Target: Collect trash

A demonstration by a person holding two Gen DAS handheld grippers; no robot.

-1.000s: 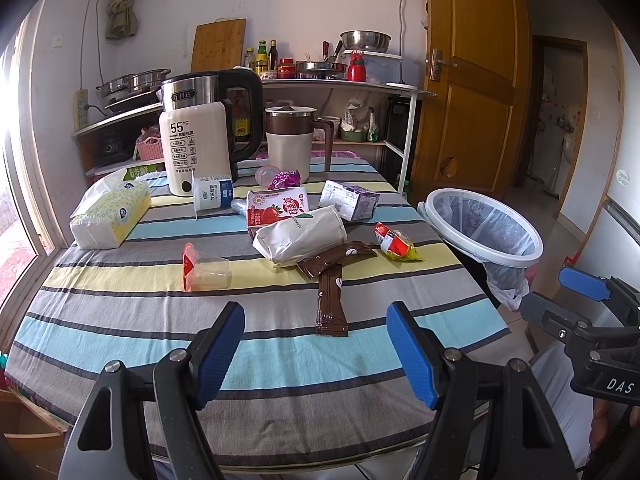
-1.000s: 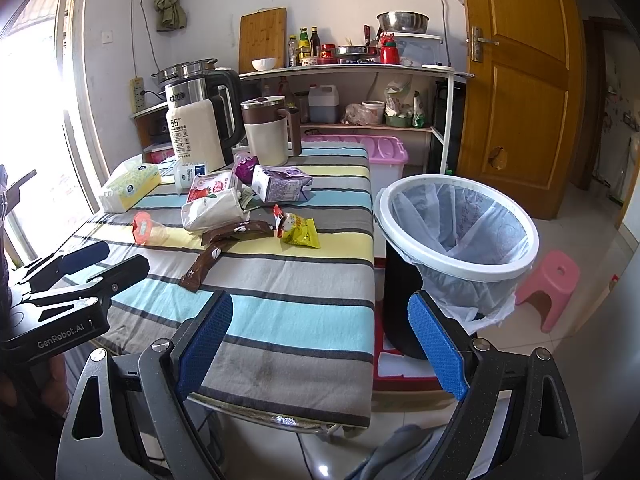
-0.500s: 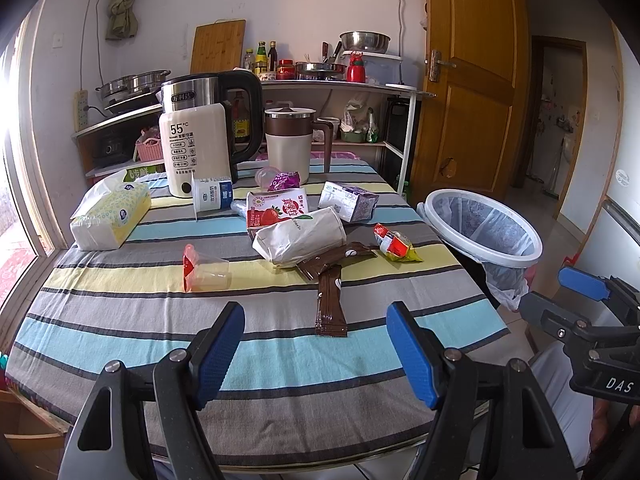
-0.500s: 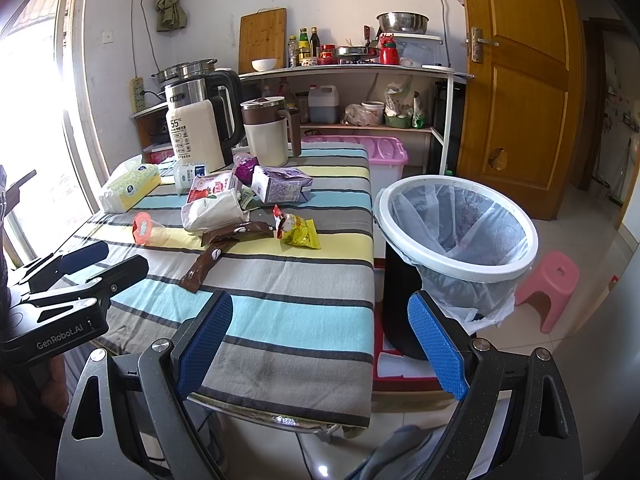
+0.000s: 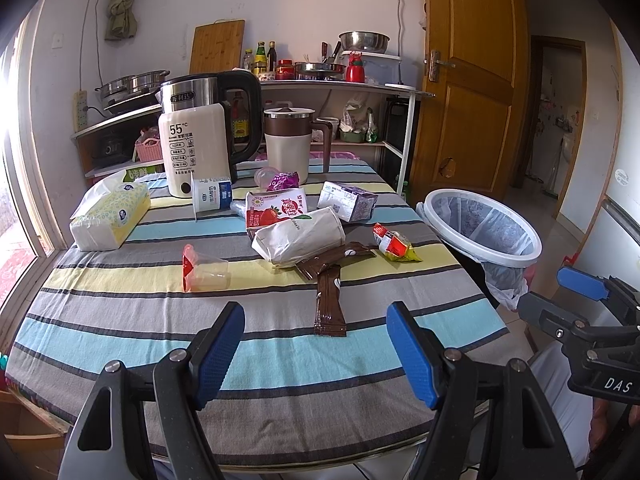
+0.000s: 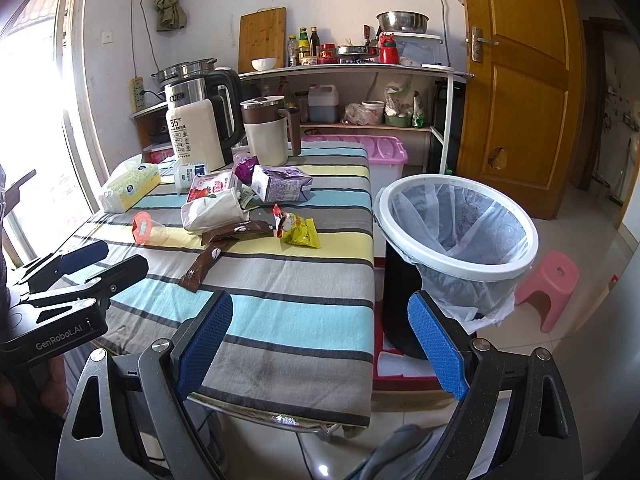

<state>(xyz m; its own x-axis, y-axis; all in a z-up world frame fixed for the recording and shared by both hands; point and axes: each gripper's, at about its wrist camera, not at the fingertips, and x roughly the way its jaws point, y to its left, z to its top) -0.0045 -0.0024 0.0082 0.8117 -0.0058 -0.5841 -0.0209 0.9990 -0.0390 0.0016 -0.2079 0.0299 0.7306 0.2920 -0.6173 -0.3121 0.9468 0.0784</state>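
Hovering at the near edge of the striped surface (image 5: 132, 328), both claws are spread wide and hold nothing. Left claw (image 5: 316, 354) faces the litter head-on; right claw (image 6: 320, 346) sits off the surface's right corner, beside the bin.

Trash lies in a loose cluster mid-surface:
- brown sachet (image 5: 330, 304), flat, lengthwise toward the left claw, nearest of all; more brown sachets (image 5: 336, 258) overlap just behind it
- white paper bag (image 5: 300, 236), crumpled, resting on the brown sachets' far end
- red-and-yellow snack wrapper (image 5: 394, 242), alone toward the bin side
- clear plastic cup with red foil lid (image 5: 204, 268), on its side, apart to the left
- strawberry milk carton (image 5: 276, 208) and purple carton (image 5: 348, 202) behind the bag

Lined bin (image 6: 456, 226) stands on the floor just off the surface's right edge, mouth open.

Handling, judged:
- All of it looks light. Sachets and wrapper are thin, glossy film, likely slippery; lying flat, they give little to bite. Best hold is probably a lifted edge or the sachet's near end.
- Paper bag is soft and will crush; pinch a fold at the open end.
- Cup is thin, may roll or buckle; take it across the rim.
- Cartons are the stiffest; grip across the narrow faces.

Kettle (image 5: 208, 120) and tissue pack (image 5: 110, 216) look like keepers, not trash.
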